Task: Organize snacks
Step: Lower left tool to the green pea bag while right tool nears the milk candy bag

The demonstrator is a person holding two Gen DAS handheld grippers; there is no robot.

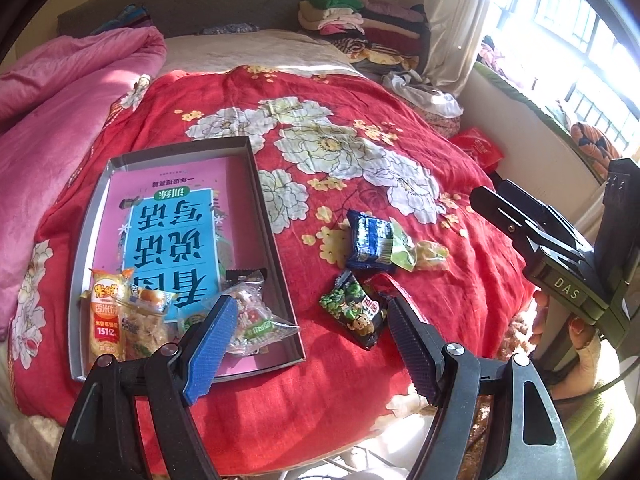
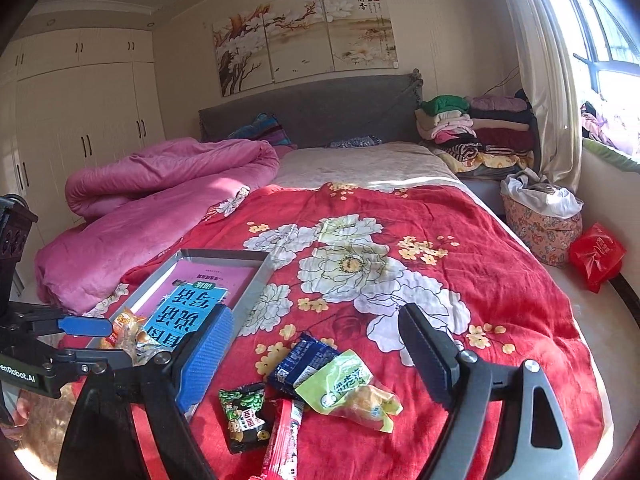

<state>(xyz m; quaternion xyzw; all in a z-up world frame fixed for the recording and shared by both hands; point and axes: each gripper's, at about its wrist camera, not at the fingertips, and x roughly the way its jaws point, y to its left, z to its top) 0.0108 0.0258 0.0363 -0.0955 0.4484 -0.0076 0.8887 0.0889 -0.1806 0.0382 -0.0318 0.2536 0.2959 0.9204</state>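
Tray [image 1: 260, 184]: lying on the red quilt [image 1: 400, 140], collecting sorted packets in its near end.
Loose snacks [image 2: 320, 384]: waiting on the quilt beside it.
Left gripper [image 1: 308, 344]: gaping wide, empty, hovering near the tray's edge.
Right gripper [image 2: 316, 360]: gaping wide, framing the loose pile, likely readying a pick.

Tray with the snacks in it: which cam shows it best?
Left wrist. The whole tray shows, with the book and three snack packets inside. In the right wrist view the tray is cut off by the right gripper and the left gripper; only its far end shows.
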